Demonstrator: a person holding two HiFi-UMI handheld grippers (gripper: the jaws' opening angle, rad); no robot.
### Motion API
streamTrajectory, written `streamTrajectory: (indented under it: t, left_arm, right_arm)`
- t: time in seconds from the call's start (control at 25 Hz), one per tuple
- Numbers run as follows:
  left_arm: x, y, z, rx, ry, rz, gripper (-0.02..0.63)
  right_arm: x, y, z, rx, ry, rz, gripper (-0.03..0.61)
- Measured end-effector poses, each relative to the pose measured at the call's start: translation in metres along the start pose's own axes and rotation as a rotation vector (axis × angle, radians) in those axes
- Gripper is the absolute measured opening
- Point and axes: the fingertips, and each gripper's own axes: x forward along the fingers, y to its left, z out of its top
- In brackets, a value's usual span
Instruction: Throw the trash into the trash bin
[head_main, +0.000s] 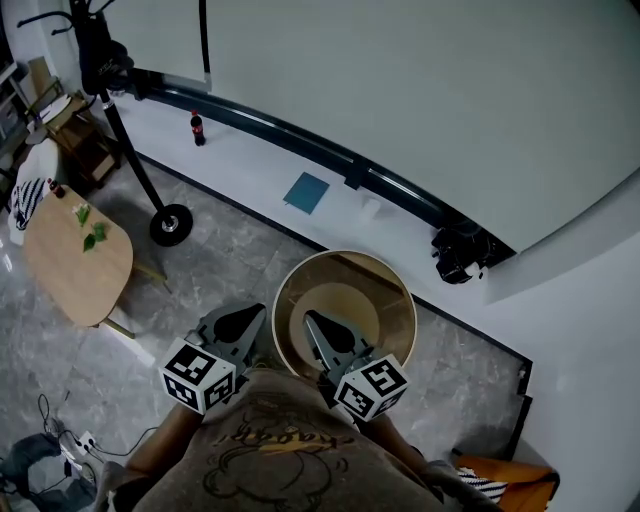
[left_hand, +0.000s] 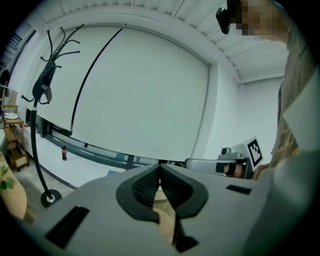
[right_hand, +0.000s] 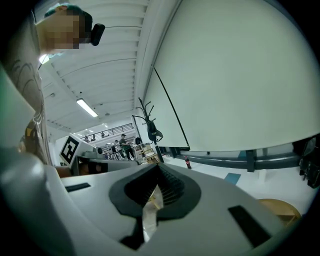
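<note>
Here, the trash bin (head_main: 385, 285) stands upright on the grey marbled floor (head_main: 200, 260), its long axis vertical and its round mouth facing up. It is directly in front of the person, close to the dark strip (head_main: 300, 140) at the wall's foot. It is a smooth tan cylinder with a thin rim and a paler base. The left gripper (head_main: 255, 312) — grey shell, black ribbed pads — hangs just beside the bin's left rim, jaws pressed together tip to tip. The right gripper (head_main: 312, 318) sits over the near rim, jaws likewise closed at the tips. A pale strip shows in the slot behind them — scrap or floor, it cannot be told.
</note>
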Motion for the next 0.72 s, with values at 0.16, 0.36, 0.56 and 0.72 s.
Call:
streamTrajectory:
  t: [0.16,0.36,0.56,0.72]
  left_arm:
    - [-0.002,0.002,0.0,0.005,0.0,0.014,0.019]
    - [-0.006,0.01,-0.003,-0.02,-0.008,0.042,0.018]
    - [-0.007,0.015,-0.005,-0.043,-0.024,0.061,0.02]
    - [-0.011,0.016,-0.004,-0.04,-0.035,0.075,0.018]
  right_arm:
    - [0.003,0.001,-0.002,0.013,0.008,0.009,0.018]
    - [0.005,0.005,-0.002,0.007,0.014,0.029,0.018]
    - [0.005,0.003,-0.001,0.007,0.008,0.031,0.018]
    - [0.003,0.005,-0.001,0.005,0.008,0.033,0.018]
